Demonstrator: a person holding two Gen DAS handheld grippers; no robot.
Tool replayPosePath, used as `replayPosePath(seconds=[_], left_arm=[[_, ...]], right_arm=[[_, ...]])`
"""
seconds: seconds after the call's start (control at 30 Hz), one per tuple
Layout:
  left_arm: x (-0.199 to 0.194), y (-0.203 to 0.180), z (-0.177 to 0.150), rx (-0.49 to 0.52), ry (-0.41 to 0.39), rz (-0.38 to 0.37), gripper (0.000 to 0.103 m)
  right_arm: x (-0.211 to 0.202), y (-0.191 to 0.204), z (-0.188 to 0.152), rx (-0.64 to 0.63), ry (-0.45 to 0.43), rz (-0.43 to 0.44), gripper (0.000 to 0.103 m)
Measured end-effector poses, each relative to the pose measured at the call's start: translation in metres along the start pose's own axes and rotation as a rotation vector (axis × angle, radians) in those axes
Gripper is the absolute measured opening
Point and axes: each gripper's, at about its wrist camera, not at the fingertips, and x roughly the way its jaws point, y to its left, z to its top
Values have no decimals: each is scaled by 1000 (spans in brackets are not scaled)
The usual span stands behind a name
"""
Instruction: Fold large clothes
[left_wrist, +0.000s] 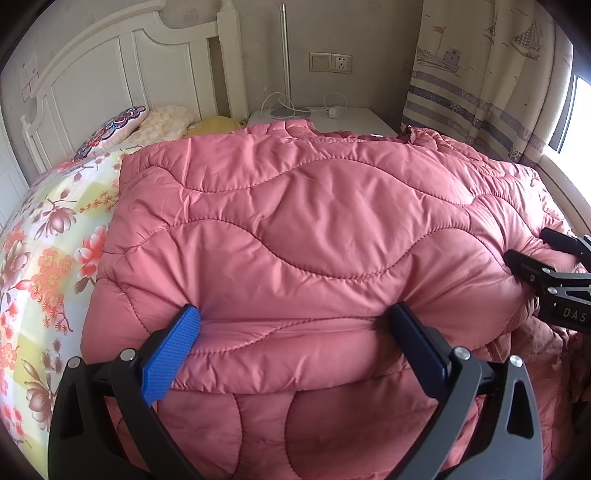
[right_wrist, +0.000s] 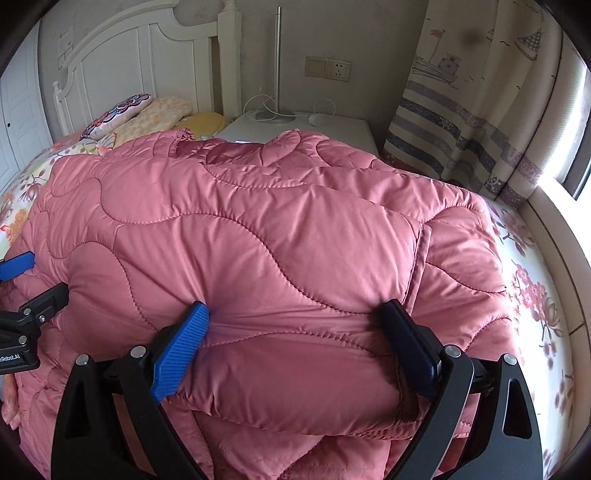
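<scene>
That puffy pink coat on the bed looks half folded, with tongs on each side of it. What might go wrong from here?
1. The right tongs stand wide around the folded edge of the pink coat; the puffy padding may spring back open.
2. The left tongs also straddle a thick fold; a later grip might catch only the top layer.
3. The coat's far end bunches near the nightstand, and could slide off the bed.

— How is the left gripper (left_wrist: 295, 325) posed?
— It is pointed steeply downward, its blue-padded fingers (left_wrist: 173, 350) spread wide, with pink padding bulging between them.
— And the right gripper (right_wrist: 299, 321)?
— It is angled down alike, just right of the left one, fingers wide, padding between.
</scene>
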Motion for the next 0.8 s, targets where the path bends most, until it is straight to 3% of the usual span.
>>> replayPosePath(seconds=[0.13, 0.23, 0.33, 0.4, 0.53, 0.57, 0.7, 0.8], left_arm=[[-35, 3, -2, -8, -36, 29, 101], [-85, 12, -14, -24, -131, 13, 101], [-84, 19, -21, -51, -69, 2, 101], [-65, 19, -24, -56, -3, 15, 101], [-29, 11, -45, -7, 97, 78, 101], [-28, 10, -49, 3, 72, 78, 101], [-31, 14, -50, -26, 65, 84, 101], [-63, 14, -61, -66, 46, 96, 101]], right_arm=[[-21, -9, 5, 85, 38, 29, 92], [-78, -5, -5, 114, -46, 137, 92], [-105, 9, -20, 28, -98, 120, 97], [-92, 16, -26, 1, -55, 90, 97], [-52, 9, -44, 72, 50, 63, 97], [-41, 8, -51, 77, 85, 62, 97], [-36, 14, -51, 38, 86, 52, 98], [-42, 13, -51, 70, 102, 60, 98]])
